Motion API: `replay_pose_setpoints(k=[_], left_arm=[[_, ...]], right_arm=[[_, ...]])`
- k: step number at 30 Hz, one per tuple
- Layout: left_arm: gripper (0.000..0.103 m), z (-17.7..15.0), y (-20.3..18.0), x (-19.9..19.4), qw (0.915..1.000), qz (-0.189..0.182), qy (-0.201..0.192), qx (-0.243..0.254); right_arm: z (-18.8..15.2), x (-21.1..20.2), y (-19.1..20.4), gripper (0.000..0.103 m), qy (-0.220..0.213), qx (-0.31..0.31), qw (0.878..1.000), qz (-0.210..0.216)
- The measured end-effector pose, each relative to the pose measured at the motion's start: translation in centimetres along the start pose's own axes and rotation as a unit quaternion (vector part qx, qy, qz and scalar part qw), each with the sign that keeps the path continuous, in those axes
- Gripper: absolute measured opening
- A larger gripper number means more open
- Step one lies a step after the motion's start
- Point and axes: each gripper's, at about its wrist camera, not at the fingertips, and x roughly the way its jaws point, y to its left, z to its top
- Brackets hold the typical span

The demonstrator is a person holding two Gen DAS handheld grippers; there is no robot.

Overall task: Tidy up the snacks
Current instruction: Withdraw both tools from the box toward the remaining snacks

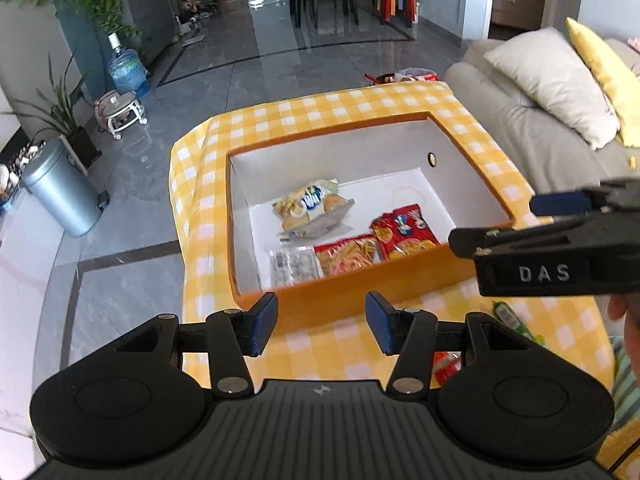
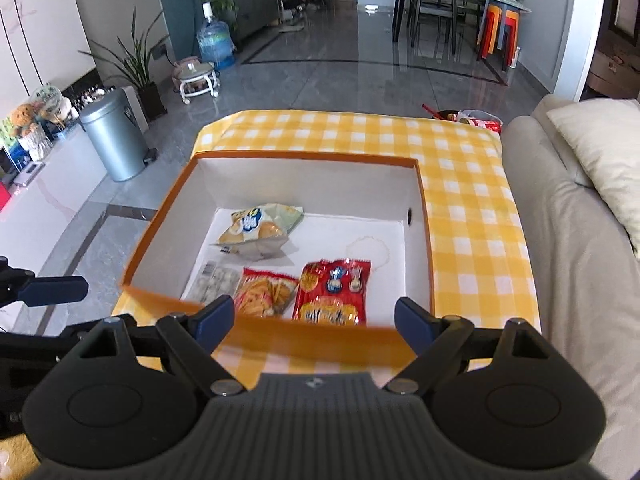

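While both claws hover at the near wall of the orange box [image 2: 424, 208] on the gingham-covered table [image 2: 472, 184], the left claw [image 1: 321, 322] and right claw [image 2: 314, 320] stand parted and empty. Inside lie a pale bread bag [image 2: 260, 230], a clear candy packet [image 2: 218, 282], an orange cracker bag [image 2: 266, 292] and a red biscuit pack [image 2: 334, 292].

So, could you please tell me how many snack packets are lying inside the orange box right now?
4. A pale bread packet lies toward the middle-left; along the near wall sit a clear packet, an orange-red packet and a red biscuit packet. The near wall of the box could hide more.
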Motion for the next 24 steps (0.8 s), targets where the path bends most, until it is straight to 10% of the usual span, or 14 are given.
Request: replay_pose_setpoints(k=[24], left_arm=[[0.060,-13.2,-4.0,-0.5,0.9974,-0.036,0.008,-0.062]], right_arm=[[-18.3,-3.9,-3.7,0.080,-0.010,0.077,0.997,-0.020]])
